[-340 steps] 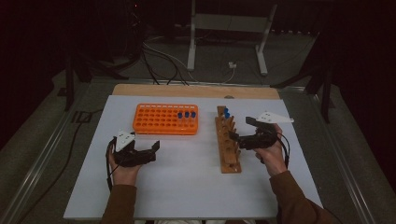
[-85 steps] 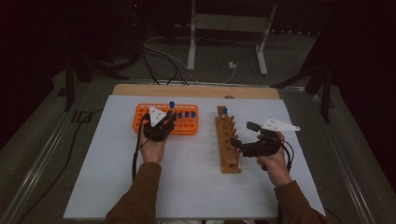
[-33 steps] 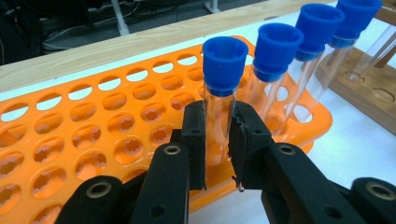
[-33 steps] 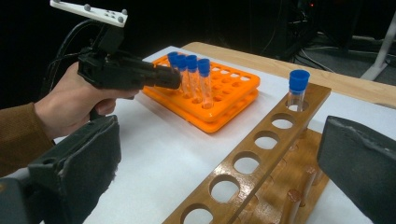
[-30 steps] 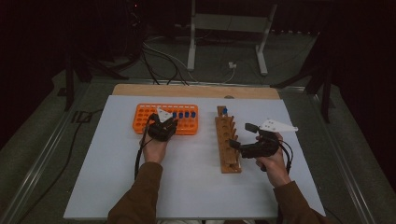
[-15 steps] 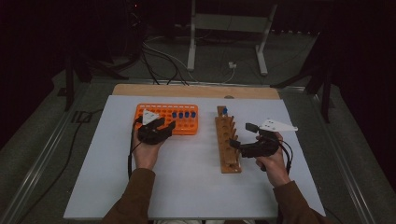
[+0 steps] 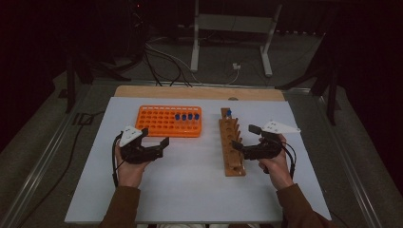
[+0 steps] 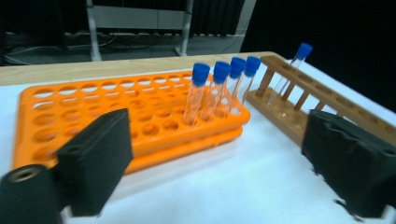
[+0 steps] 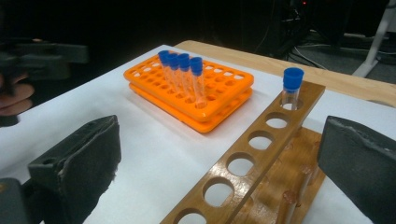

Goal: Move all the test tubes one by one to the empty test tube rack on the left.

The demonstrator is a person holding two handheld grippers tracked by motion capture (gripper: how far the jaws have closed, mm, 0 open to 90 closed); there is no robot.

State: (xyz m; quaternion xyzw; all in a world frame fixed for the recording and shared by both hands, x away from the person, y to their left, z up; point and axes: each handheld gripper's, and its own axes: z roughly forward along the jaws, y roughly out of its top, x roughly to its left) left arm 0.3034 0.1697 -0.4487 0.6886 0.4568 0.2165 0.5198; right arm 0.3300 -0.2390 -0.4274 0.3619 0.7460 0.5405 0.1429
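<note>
While both grippers' fingers gape empty, bare white table [image 7: 190, 190] separates left gripper [image 7: 154, 142] from right gripper [image 7: 243, 142].

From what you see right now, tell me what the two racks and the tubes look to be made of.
Orange rack: seemingly moulded plastic, uniform colour, slight sheen, two perforated tiers.
Wooden rack: looks like varnished wood, brown with visible grain and dowel pegs.
Tubes: clear walls, glass or plastic, I cannot tell which; the blue caps look like matte plastic.
</note>
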